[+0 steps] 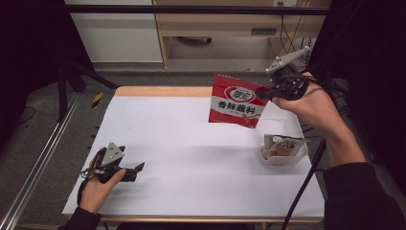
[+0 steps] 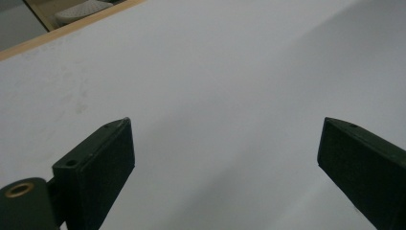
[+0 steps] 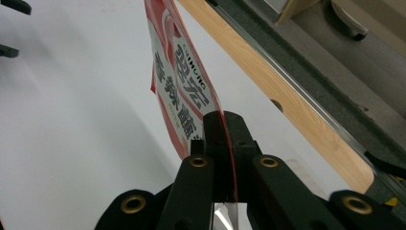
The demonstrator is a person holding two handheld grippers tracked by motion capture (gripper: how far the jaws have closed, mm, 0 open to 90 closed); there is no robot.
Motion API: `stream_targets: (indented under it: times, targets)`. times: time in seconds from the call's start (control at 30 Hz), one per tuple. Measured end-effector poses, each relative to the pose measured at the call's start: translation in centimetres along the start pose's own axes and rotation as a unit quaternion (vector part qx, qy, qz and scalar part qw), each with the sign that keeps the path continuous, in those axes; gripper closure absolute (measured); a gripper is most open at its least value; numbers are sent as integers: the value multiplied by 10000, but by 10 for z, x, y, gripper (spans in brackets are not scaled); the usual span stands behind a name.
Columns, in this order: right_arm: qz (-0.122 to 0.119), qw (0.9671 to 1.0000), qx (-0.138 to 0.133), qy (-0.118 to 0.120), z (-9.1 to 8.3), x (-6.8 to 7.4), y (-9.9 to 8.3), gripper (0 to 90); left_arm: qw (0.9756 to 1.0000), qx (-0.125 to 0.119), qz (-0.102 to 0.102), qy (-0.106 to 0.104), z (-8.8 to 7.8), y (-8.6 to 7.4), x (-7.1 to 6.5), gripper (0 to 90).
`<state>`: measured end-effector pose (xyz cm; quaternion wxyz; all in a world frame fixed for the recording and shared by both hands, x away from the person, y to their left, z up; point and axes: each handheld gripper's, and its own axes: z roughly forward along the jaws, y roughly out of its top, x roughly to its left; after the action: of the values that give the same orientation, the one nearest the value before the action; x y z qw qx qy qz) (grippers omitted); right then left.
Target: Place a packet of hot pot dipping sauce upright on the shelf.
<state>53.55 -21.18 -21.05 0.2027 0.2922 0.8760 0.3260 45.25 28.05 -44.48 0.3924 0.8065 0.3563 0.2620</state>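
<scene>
Right tongs [image 1: 266,94] pinching flat glossy red sachet [image 1: 235,100], left tongs [image 1: 139,167] spread wide, empty

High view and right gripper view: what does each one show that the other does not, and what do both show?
High view alone: the clear tray with a pale packet inside, and the person's hands, the left hand resting on the table.

Right gripper view alone: the right gripper's fingers seen close, pressed shut on the edge of the red sachet.

Both: the red sachet hanging from the right gripper, the white table and its wooden far edge.
</scene>
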Motion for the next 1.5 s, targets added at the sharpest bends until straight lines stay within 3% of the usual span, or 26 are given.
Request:
stream_targets:
  times: [0.5, 0.83, 1.23, 1.5]
  targets:
    - [319, 9990, 124, -295, -6, -39, -30, 900, 10000, 33, -20, -27, 2, -1, -2, 53]
    - [643, 9961, 230, -556, -4, -65, -49, 899, 10000, 27, -53, -34, 2, -1, -1, 53]
    - [987, 9909, 399, -824, -6, -83, -73, 899, 10000, 44, -31, -66, 3, -2, -2, 53]
    - [1124, 9888, 470, -859, -7, -89, -86, 899, 9999, 64, -20, -74, 3, -2, -2, 53]
